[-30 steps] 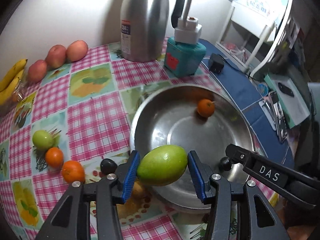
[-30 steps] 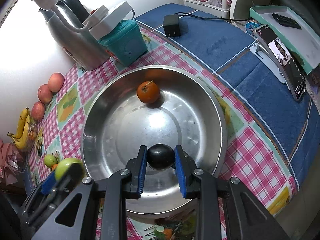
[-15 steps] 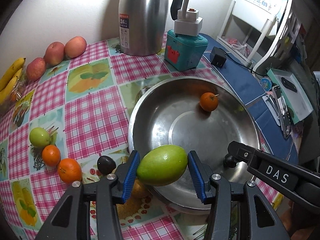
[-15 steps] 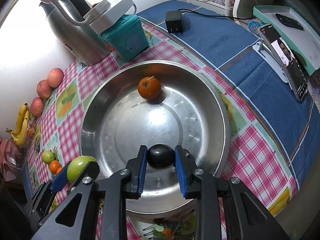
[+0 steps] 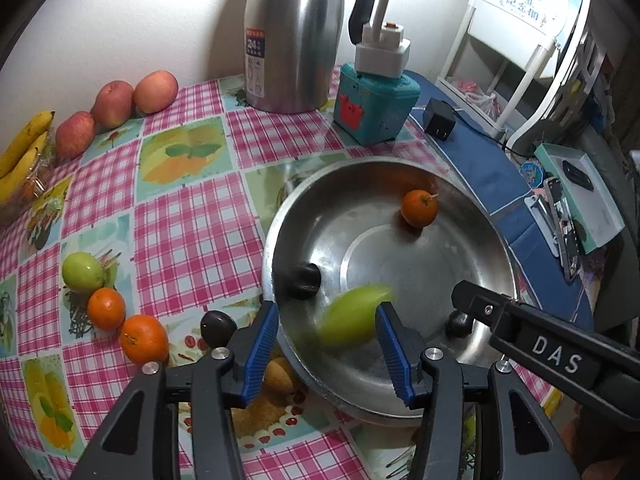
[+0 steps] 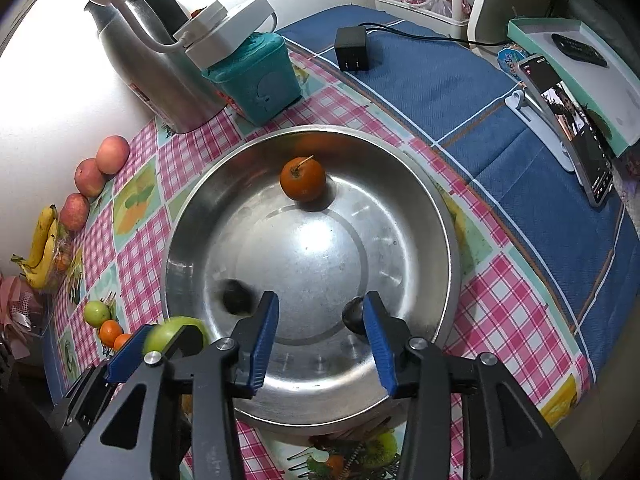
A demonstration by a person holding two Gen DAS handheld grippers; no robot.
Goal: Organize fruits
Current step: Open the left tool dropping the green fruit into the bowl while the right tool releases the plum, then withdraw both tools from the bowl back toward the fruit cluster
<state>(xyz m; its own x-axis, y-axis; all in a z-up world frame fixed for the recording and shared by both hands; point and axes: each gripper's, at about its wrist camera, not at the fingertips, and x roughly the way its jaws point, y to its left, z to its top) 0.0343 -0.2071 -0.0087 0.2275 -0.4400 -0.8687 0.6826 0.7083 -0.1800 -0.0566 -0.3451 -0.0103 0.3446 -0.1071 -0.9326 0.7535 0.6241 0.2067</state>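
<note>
The green mango (image 5: 352,316) was motion-blurred between the left tongs (image 5: 326,354), contact unclear. A dark plum (image 6: 354,314) sat half hidden behind a right-tong pad (image 6: 378,346). Bananas (image 5: 22,152) ran off-frame.

Two close wrist views down over the steel basin (image 5: 276,248) (shared ground), left one from its near-left rim.

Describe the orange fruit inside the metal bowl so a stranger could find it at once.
Start at the big steel bowl on the checked tablecloth. The orange rests against its far inner wall, nearest the teal box. It is the bowl's only orange fruit, with a short stem.
</note>
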